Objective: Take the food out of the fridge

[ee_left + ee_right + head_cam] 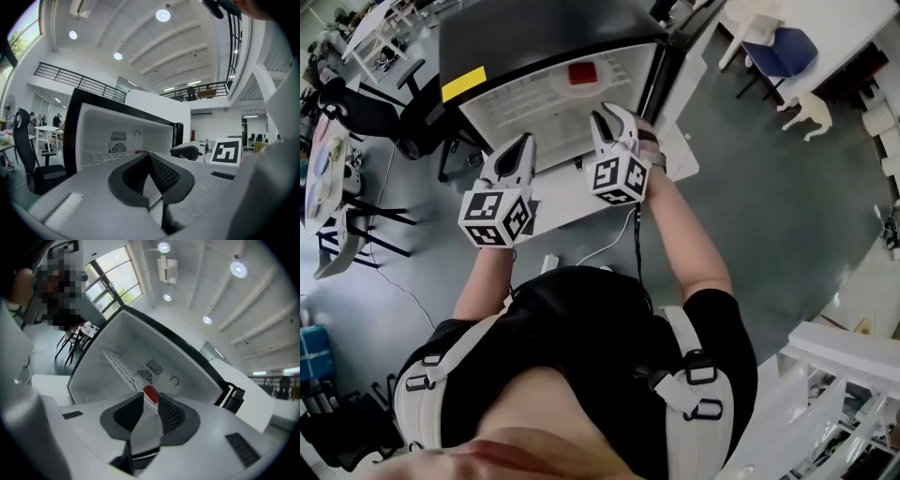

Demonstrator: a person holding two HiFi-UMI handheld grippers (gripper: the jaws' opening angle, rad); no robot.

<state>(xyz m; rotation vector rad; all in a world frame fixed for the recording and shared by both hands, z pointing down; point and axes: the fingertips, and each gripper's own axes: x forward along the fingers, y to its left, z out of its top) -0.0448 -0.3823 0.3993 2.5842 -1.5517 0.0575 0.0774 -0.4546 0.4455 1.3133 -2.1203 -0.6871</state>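
Both grippers raised before the open fridge (534,33).
Left gripper (525,141) fingers closed, arm bent. Right gripper (612,111) reaches nearer the fridge, fingers slightly parted. Red food (584,73) sits on the fridge shelf, beyond both.

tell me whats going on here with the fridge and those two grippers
A person stands at the open black fridge with a white interior, a gripper in each hand. The flat red food item lies on the white wire shelf inside, untouched. The right gripper points at it, fingers slightly apart and empty. The left gripper is beside it, fingers together, holding nothing.
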